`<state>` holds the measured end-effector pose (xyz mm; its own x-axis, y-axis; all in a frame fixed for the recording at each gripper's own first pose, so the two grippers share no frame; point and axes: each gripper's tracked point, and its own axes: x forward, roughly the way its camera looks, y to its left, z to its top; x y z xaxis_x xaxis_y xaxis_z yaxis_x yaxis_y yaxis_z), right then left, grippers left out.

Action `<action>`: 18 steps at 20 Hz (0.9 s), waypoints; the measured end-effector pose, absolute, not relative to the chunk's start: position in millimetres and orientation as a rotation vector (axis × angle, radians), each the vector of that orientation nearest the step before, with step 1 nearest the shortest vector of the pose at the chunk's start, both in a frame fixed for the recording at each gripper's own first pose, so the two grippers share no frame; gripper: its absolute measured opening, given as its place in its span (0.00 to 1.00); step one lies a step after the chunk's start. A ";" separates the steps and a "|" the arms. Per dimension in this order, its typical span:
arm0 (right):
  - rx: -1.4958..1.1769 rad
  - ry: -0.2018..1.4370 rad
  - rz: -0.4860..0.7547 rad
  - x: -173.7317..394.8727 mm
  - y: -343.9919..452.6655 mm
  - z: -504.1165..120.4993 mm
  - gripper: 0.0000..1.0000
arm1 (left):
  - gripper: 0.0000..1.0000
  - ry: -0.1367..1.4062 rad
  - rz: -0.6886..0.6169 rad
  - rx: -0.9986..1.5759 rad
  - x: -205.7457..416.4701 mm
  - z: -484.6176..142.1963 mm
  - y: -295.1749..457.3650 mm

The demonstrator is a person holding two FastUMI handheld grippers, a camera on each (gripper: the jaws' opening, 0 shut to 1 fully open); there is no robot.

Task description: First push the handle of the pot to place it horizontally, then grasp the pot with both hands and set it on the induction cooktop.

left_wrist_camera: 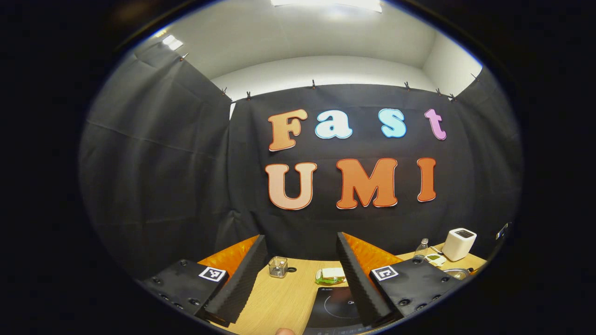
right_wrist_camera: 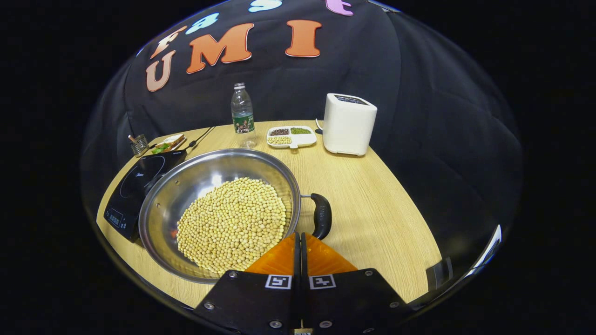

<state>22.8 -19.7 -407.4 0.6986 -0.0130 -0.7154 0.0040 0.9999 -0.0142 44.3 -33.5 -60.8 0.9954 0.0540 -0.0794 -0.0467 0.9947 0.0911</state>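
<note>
A wide steel pot [right_wrist_camera: 186,186] full of pale beans [right_wrist_camera: 233,223] rests on the wooden table [right_wrist_camera: 382,218], its black side handle [right_wrist_camera: 322,215] pointing toward me on the right. My right gripper [right_wrist_camera: 299,235] is shut with nothing in it, its tips just in front of the pot's rim, left of the handle. The black induction cooktop [right_wrist_camera: 135,186] lies at the pot's left, partly under it. My left gripper [left_wrist_camera: 302,260] is open and raised, looking at the booth wall, with the cooktop [left_wrist_camera: 335,302] below its fingers and the pot's rim [left_wrist_camera: 456,273] low at the right.
A white appliance [right_wrist_camera: 349,123], a divided dish of beans [right_wrist_camera: 289,136] and a water bottle [right_wrist_camera: 243,115] stand at the table's back. A sandwich plate [right_wrist_camera: 168,143] and a small glass holder [right_wrist_camera: 138,145] sit behind the cooktop. Bare table lies right of the pot.
</note>
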 end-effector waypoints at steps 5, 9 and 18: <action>-0.007 0.799 -0.008 30.3 -22.5 -408.9 0.00 | 0.98 0.087 0.050 0.095 48.0 -65.0 -37.8; 0.001 0.801 -0.001 35.5 -23.2 -409.5 0.00 | 0.97 0.087 0.050 0.101 48.4 -68.0 -43.7; 0.012 0.802 0.015 49.6 -24.1 -411.7 0.00 | 0.98 0.140 0.035 0.106 46.1 -102.5 -69.0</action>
